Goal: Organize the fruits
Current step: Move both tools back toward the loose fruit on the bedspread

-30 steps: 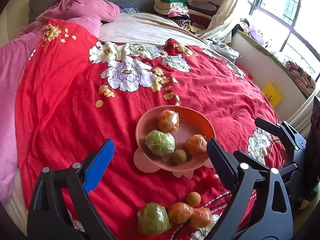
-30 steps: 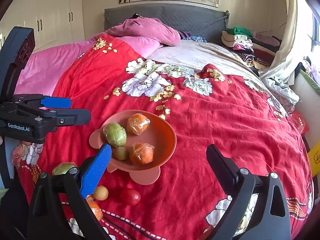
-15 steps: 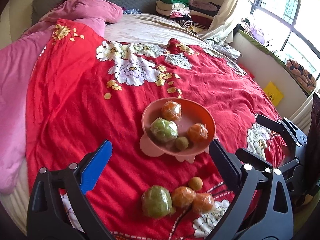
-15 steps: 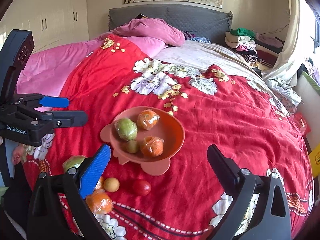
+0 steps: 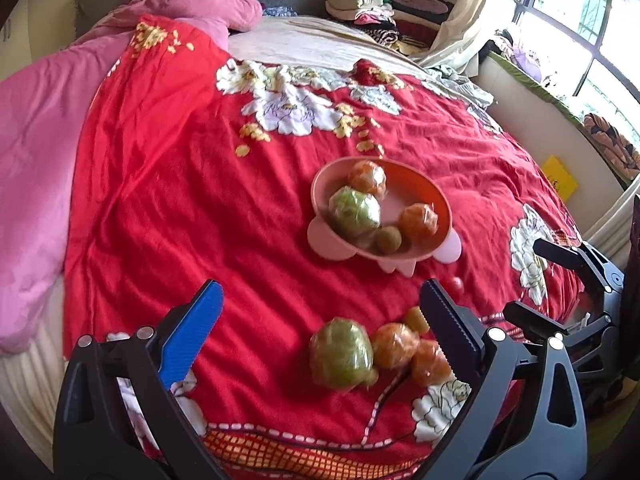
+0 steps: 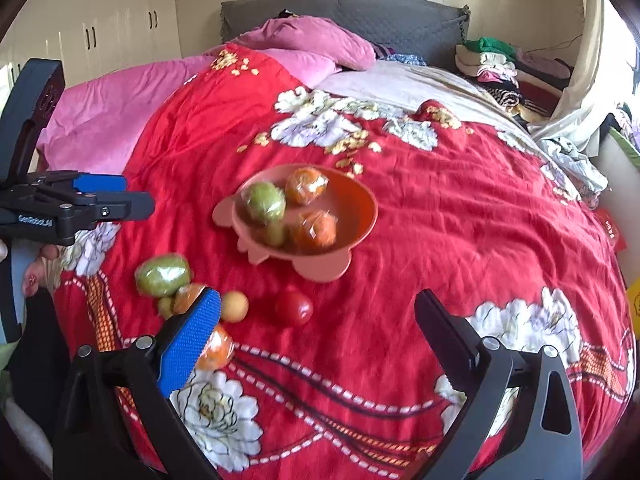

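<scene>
Lying on the bed [image 5: 168, 208]: pink bowl [image 5: 332, 240] beyond left claw [image 5: 320, 312], loose fruits [image 5: 342, 354] between its fingers.

Red floral quilt [image 5: 200, 200], pink pillow [image 6: 320, 42]

Bright daylight comes from the window [image 5: 576, 32] at the right, blown out to white in the left wrist view. The red cover [image 6: 440, 220] is evenly lit, with soft shadows in its folds. Both views bend strongly toward dark rounded corners. Slight motion blur softens the fruit and the cover's print.
</scene>
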Action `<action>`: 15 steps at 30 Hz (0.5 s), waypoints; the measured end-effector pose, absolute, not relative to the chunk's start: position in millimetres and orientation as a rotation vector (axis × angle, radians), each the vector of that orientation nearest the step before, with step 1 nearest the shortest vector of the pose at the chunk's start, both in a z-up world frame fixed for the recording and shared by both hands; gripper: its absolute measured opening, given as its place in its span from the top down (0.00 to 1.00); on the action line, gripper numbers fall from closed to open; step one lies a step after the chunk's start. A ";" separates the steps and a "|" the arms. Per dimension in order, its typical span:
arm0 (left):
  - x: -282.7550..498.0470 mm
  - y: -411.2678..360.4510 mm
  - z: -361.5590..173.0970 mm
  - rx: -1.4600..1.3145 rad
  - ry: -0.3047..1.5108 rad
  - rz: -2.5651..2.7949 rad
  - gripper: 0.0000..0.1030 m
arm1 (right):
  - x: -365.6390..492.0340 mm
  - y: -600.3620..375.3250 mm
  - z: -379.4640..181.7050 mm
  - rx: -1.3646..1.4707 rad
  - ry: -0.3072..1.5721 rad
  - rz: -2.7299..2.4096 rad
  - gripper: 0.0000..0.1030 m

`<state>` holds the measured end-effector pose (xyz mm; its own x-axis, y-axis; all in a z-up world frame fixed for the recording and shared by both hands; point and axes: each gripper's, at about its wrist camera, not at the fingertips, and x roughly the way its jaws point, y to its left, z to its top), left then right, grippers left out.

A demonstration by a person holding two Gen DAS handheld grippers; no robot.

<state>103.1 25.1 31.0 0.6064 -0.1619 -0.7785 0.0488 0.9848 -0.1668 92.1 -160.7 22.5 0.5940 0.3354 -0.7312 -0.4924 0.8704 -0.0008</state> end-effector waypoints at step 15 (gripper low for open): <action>85.3 25.1 11.0 -0.120 0.960 -0.122 0.10 | 72.4 -140.7 3.1 -0.235 0.852 0.560 0.06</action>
